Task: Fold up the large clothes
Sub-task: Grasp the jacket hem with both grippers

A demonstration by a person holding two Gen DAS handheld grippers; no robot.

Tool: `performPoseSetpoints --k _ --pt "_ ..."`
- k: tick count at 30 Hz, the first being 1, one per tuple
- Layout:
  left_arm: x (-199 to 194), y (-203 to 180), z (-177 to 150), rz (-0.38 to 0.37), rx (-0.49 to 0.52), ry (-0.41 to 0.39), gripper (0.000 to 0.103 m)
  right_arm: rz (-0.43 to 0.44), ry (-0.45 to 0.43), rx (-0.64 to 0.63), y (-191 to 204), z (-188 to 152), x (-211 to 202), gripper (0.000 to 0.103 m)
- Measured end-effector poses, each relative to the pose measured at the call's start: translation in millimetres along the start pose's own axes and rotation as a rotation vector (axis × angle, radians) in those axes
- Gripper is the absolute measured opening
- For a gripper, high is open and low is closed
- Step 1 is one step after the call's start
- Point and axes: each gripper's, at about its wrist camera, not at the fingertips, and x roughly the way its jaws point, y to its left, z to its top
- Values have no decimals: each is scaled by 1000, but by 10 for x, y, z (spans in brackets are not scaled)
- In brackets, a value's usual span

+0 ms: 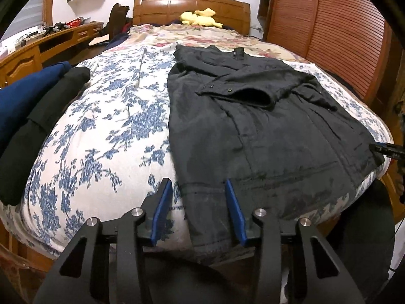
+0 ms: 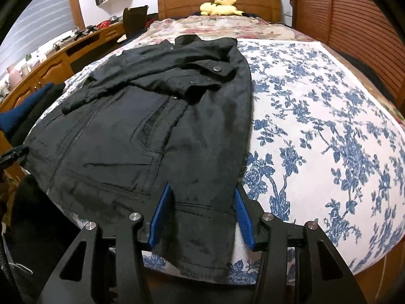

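Note:
A black jacket (image 1: 265, 131) lies flat on the bed, collar toward the headboard, with both sleeves folded across its chest. It also shows in the right wrist view (image 2: 152, 126). My left gripper (image 1: 198, 190) is open at the jacket's bottom left hem corner, blue pads either side of the hem edge. My right gripper (image 2: 202, 195) is open over the bottom right hem corner, the fabric between its blue pads. The right gripper's tip shows at the far right of the left wrist view (image 1: 379, 149), and the left gripper's tip at the left edge of the right wrist view (image 2: 14, 153).
The bed has a blue-flowered white cover (image 1: 101, 131). Folded dark blue and black clothes (image 1: 38, 106) are stacked at its left edge. A yellow plush toy (image 1: 200, 17) lies by the wooden headboard. A wooden desk (image 1: 38, 48) stands left, a louvred wardrobe (image 1: 341, 30) right.

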Motion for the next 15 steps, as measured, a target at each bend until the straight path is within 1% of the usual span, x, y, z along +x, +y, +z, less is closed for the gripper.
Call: performPoseSetpoints --k 3,10,11,12,13,15 --pt "7 22 -26 -8 -13 3 45 6 -2 14 -13 -4 11 51" --pt "24 20 -40 -21 -19 14 45 -7 7 -3 31 11 30 51" --pt "24 11 -42 -25 -14 19 45 -6 7 -6 34 11 18 48" --pt "27 -2 -42 -21 -6 25 43 2 6 -12 41 14 18 40" --pt "28 -16 -38 -20 0 30 40 10 -1 -15 43 23 4 34" --pt "16 -27 -24 -29 2 35 21 25 -11 -20 51 34 -5 22"
